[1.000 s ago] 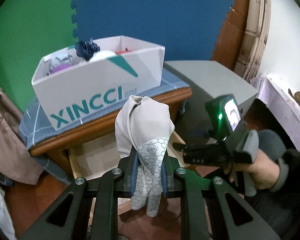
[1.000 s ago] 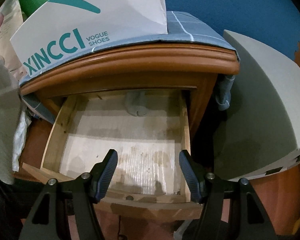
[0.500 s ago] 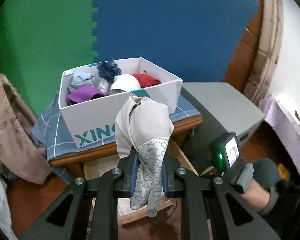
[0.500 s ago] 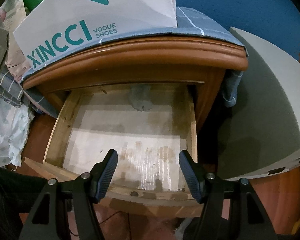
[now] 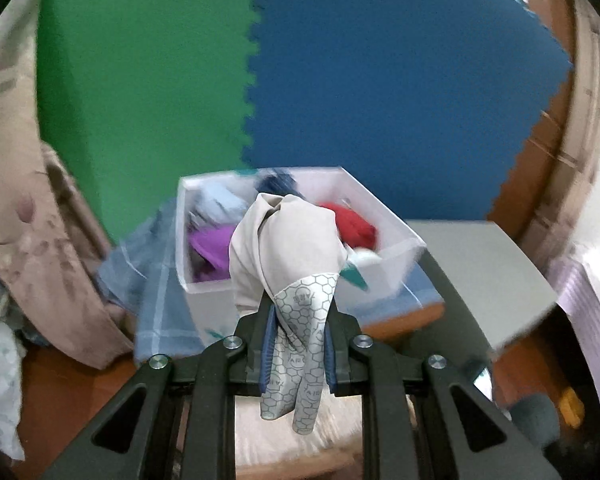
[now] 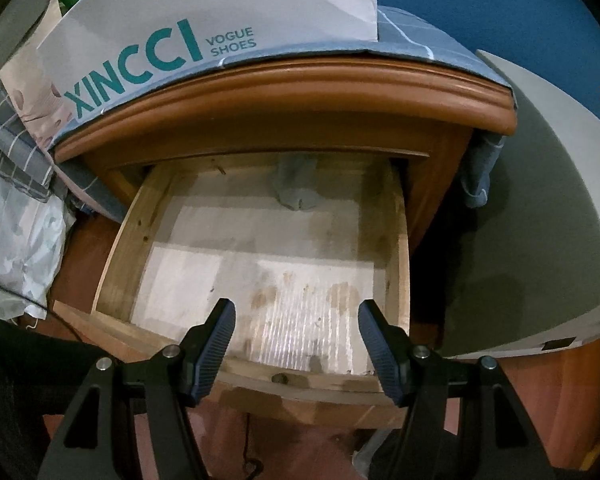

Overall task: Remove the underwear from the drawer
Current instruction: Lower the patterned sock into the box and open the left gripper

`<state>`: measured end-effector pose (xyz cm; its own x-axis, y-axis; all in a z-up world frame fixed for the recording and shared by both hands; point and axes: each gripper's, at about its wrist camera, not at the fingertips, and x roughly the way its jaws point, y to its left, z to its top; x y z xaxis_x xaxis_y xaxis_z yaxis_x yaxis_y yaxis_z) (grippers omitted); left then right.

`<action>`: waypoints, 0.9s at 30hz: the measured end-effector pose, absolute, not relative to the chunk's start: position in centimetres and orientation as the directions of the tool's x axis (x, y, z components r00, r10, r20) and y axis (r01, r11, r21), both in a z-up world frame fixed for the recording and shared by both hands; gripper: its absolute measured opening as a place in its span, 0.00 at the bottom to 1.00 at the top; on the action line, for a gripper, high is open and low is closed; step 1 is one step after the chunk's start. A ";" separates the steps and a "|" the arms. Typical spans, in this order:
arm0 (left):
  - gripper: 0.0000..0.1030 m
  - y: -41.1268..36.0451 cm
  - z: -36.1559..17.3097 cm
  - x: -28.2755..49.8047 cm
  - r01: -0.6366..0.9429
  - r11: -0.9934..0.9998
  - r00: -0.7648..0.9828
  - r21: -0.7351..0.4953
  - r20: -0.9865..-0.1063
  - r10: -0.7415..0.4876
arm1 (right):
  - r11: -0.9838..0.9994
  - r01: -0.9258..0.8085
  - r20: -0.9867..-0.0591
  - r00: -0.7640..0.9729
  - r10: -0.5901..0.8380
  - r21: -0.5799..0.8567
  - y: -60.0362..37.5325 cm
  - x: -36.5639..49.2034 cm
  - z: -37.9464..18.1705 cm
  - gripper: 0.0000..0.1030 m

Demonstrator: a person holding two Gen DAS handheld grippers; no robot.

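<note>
Left gripper [image 5: 298, 354]: jaws clamped on the beige underwear [image 5: 288, 248], pinching it at the hex-print part; most of the cloth bunches above the jaws, a tail hangs below. It's out of the drawer, held in the air in front of the white shoe box [image 5: 384, 216].

Right gripper [image 6: 296, 344]: jaws wide apart, nothing between them, hovering over the near edge of the open drawer [image 6: 116, 252].

Risks, judging from here:
- Grip is on a narrow fold only. A quick swing could let the cloth slide out, prob. landing on the floor or back in the drawer.
- The hanging tail could snag on the box's near wall if carried in too low; the box looks light and might get shoved along the blue checked cloth [image 5: 156, 280] it sits on.
- Left view is blurred, so exact gap btw underwear and box can't be told.
- Grey item [image 6: 298, 190] at the far end of the drawer sits partly under the nightstand [image 6: 292, 92] top, w/ little room above it; the open jaws could knock the wood there. Can't tell if it's underwear.

Containers:
- Shoe box: open top, holds several bundled garments, incl. purple [image 5: 210, 244], red [image 5: 352, 224], pale blue, dark blue and white. Fairly full.
- Drawer: pulled out, stained bare bottom, only the grey item left at the far middle.
</note>
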<state>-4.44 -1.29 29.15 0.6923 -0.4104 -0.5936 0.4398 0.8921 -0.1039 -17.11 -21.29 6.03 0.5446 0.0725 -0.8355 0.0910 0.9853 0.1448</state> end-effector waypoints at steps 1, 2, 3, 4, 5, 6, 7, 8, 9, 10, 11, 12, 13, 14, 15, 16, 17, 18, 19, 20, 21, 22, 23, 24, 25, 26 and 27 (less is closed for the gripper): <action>0.17 -1.2 29.4 -3.9 0.424 0.900 0.704 -0.099 -0.589 -0.396 | 0.985 0.089 -0.834 0.547 0.074 0.146 -21.3 -17.2 6.0 0.64; 0.17 -1.1 29.7 -3.2 0.403 0.910 0.715 -0.098 -0.587 -0.380 | 0.985 0.086 -0.833 0.548 0.075 0.146 -21.2 -17.2 6.1 0.64; 0.17 -1.1 30.0 -2.6 0.389 0.915 0.721 -0.102 -0.585 -0.372 | 0.986 0.083 -0.833 0.548 0.075 0.143 -21.1 -17.2 6.1 0.64; 0.17 -1.2 30.3 -1.9 0.379 0.919 0.727 -0.104 -0.581 -0.366 | 0.987 0.082 -0.833 0.548 0.074 0.141 -21.0 -17.2 6.1 0.64; 0.17 -1.4 30.5 -1.3 0.372 0.923 0.733 -0.102 -0.577 -0.359 | 0.988 0.078 -0.833 0.548 0.072 0.137 -20.9 -17.2 6.1 0.64; 0.17 -1.7 30.6 -0.8 0.364 0.926 0.739 -0.099 -0.575 -0.352 | 0.988 0.076 -0.833 0.548 0.072 0.136 -20.9 -17.1 6.1 0.64; 0.18 -2.0 30.7 -0.3 0.355 0.930 0.746 -0.095 -0.571 -0.343 | 0.988 0.075 -0.834 0.547 0.073 0.135 -20.9 -17.1 6.1 0.64; 0.18 -2.3 30.8 0.4 0.340 0.936 0.754 -0.093 -0.567 -0.331 | 0.988 0.073 -0.835 0.545 0.073 0.134 -20.8 -17.1 6.0 0.64; 0.18 -2.5 30.8 1.0 0.330 0.939 0.757 -0.099 -0.566 -0.326 | 0.989 0.072 -0.837 0.542 0.072 0.132 -20.7 -17.1 6.0 0.64; 0.18 -2.8 30.9 1.7 0.320 0.940 0.758 -0.115 -0.564 -0.327 | 0.989 0.071 -0.838 0.541 0.073 0.131 -20.6 -17.0 6.0 0.64; 0.18 -3.2 31.0 2.5 0.311 0.942 0.760 -0.128 -0.562 -0.327 | 0.989 0.069 -0.837 0.541 0.075 0.133 -20.6 -17.0 6.0 0.64; 0.18 -3.6 31.2 3.0 0.305 0.943 0.761 -0.132 -0.561 -0.324 | 0.989 0.067 -0.836 0.543 0.077 0.134 -20.5 -17.0 6.1 0.64; 0.18 -4.0 31.3 3.5 0.299 0.945 0.763 -0.135 -0.561 -0.321 | 0.989 0.065 -0.836 0.544 0.077 0.133 -20.5 -17.1 6.1 0.64; 0.18 -4.4 31.3 4.1 0.296 0.945 0.760 -0.138 -0.565 -0.320 | 0.989 0.065 -0.836 0.544 0.076 0.132 -20.5 -17.1 6.1 0.64; 0.18 -4.8 31.4 4.6 0.295 0.945 0.757 -0.139 -0.570 -0.320 | 0.989 0.066 -0.836 0.543 0.075 0.132 -20.5 -17.1 6.1 0.64; 0.18 -5.3 31.5 5.1 0.291 0.947 0.754 -0.137 -0.577 -0.315 | 0.988 0.066 -0.836 0.543 0.079 0.136 -20.6 -17.1 6.1 0.64; 0.18 -5.7 31.5 5.4 0.289 0.948 0.753 -0.132 -0.580 -0.310 | 0.988 0.066 -0.836 0.543 0.083 0.141 -20.6 -17.1 6.1 0.64; 0.18 -6.3 31.3 6.0 0.289 0.950 0.749 -0.118 -0.591 -0.301 | 0.987 0.067 -0.836 0.543 0.085 0.144 -20.6 -17.1 6.1 0.64; 0.18 -6.8 31.1 6.2 0.290 0.951 0.745 -0.107 -0.599 -0.294 | 0.987 0.068 -0.835 0.543 0.087 0.147 -20.7 -17.1 6.1 0.64; 0.18 -7.3 30.9 6.5 0.291 0.952 0.741 -0.093 -0.607 -0.286 | 0.986 0.068 -0.834 0.544 0.090 0.151 -20.7 -17.1 6.1 0.64; 0.18 -7.8 30.6 6.9 0.291 0.954 0.738 -0.077 -0.617 -0.275 | 0.986 0.066 -0.833 0.545 0.094 0.155 -20.7 -17.1 6.1 0.64; 0.18 -8.0 30.3 7.1 0.288 0.955 0.736 -0.071 -0.622 -0.268 | 0.985 0.064 -0.832 0.547 0.097 0.158 -20.7 -17.1 6.2 0.64; 0.18 -8.3 29.9 7.5 0.280 0.958 0.731 -0.069 -0.631 -0.259 | 0.985 0.062 -0.831 0.548 0.099 0.159 -20.7 -17.1 6.2 0.64; 0.18 -8.4 29.6 7.8 0.272 0.960 0.727 -0.069 -0.639 -0.252 | 0.985 0.059 -0.830 0.548 0.101 0.159 -20.6 -17.2 6.2 0.64; 0.18 -8.6 29.3 8.1 0.265 0.962 0.723 -0.067 -0.646 -0.244 | 0.985 0.058 -0.830 0.549 0.103 0.160 -20.6 -17.2 6.3 0.64; 0.18 -8.7 29.0 8.4 0.258 0.964 0.721 -0.058 -0.653 -0.232 | 0.985 0.056 -0.829 0.549 0.107 0.164 -20.6 -17.2 6.3 0.64; 0.18 -8.9 28.6 8.7 0.252 0.967 0.721 -0.044 -0.658 -0.218 | 0.984 0.054 -0.829 0.549 0.110 0.167 -20.5 -17.2 6.3 0.64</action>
